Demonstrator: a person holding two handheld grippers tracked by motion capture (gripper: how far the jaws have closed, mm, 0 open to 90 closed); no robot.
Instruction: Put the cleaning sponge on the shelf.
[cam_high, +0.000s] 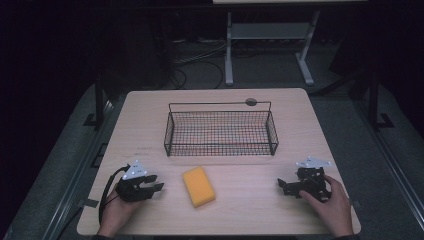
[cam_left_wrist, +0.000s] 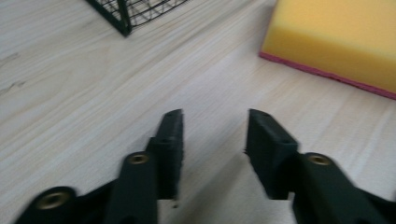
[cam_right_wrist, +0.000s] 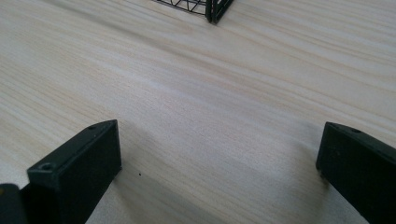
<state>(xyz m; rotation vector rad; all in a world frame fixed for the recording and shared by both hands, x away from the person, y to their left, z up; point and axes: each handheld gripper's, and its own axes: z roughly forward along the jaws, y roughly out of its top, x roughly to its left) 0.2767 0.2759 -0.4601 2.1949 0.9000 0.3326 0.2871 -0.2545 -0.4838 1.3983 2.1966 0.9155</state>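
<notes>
Both hands rest at the near edge of the table (cam_high: 150, 107), the left gripper (cam_high: 155, 184) and right gripper (cam_high: 283, 185) each with jaws apart and nothing between them. Beyond and between them stands the wire basket (cam_high: 220, 132), holding nothing. Just to the right of the left gripper lies the yellow sponge (cam_high: 198, 186), flat and untouched, its long axis running away from the person toward the basket, tilted slightly left. Picking it up is apparently still to come.

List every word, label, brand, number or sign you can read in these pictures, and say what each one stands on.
None can be read.
Sponge: plain yellow, no print.
Wire basket: no tag.
Left gripper and right gripper: grey plates carry small dark marks, too small to read.
Table: bare wood grain.
</notes>
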